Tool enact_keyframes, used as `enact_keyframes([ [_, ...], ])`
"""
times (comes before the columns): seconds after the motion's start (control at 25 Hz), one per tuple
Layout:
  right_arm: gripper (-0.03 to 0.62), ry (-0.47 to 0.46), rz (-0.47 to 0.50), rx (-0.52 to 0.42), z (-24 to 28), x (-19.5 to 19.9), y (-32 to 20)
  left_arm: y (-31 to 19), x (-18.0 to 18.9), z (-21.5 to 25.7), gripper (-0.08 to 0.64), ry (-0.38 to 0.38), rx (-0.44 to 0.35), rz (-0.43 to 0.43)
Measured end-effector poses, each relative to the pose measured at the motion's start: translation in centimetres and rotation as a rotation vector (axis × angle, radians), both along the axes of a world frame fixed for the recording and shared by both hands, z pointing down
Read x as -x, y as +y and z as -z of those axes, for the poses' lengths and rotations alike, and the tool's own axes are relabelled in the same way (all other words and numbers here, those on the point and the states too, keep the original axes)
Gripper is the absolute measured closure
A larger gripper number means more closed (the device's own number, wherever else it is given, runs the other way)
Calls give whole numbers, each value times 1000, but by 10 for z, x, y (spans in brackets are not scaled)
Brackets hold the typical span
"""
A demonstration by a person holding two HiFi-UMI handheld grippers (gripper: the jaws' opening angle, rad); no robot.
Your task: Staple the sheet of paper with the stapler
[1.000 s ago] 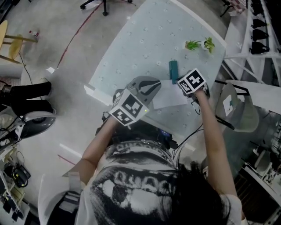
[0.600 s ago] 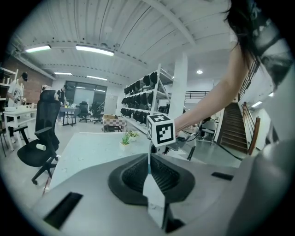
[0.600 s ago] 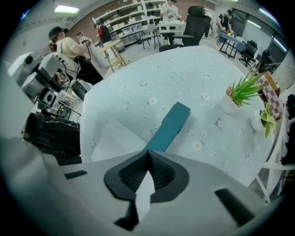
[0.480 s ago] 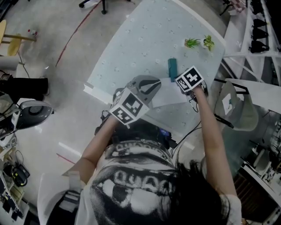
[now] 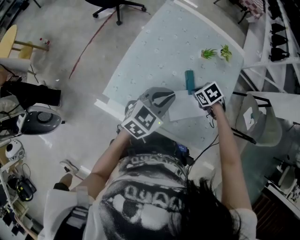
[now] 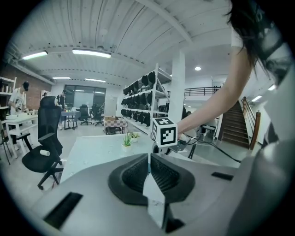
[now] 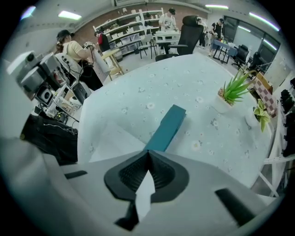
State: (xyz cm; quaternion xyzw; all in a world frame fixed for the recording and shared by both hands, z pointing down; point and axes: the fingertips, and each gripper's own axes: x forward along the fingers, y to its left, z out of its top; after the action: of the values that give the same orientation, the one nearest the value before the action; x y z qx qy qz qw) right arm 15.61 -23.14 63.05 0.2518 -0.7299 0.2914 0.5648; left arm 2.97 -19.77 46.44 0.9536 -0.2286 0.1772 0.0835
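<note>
A white sheet of paper [image 5: 185, 108] lies on the pale flowered table [image 5: 154, 51] near its front edge. The teal stapler [image 5: 189, 80] rests just beyond it, pointing away. My left gripper [image 5: 169, 97] is at the sheet's left corner, jaws together with a white strip of paper showing between them [image 6: 149, 159]. My right gripper [image 5: 205, 99] points steeply down at the sheet's right end. Its jaws are shut [image 7: 148, 153], right over the stapler's near end. The stapler [image 7: 167, 127] runs out from behind the tips, its near end hidden. The paper [image 7: 113, 143] lies to its left.
Two small potted plants [image 5: 207, 53] stand at the table's far right, beyond the stapler. A grey chair [image 5: 255, 119] sits off the table's right edge, and an office chair [image 5: 117, 5] stands on the floor at the far end. The person's body is close against the table's front edge.
Both grippers keep their places at the paper and the stapler. Only the head view has shifted a little.
</note>
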Motion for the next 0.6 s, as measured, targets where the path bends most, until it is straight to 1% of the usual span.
enact_keyframes([
  [0.08, 588, -9, -23, -27, 6, -4, 0, 3, 3, 6, 549, -5, -6, -9],
  [0.16, 589, -37, -68, -60, 13, -5, 0, 8, 7, 10, 549, -10, -8, -13],
  [0.4, 601, -144, -276, -227, 35, -4, 1, 21, 20, 16, 549, -24, -25, -39],
  [0.6, 601, -157, -365, -360, 42, 7, 20, 32, 32, 11, 549, -22, -39, -89],
])
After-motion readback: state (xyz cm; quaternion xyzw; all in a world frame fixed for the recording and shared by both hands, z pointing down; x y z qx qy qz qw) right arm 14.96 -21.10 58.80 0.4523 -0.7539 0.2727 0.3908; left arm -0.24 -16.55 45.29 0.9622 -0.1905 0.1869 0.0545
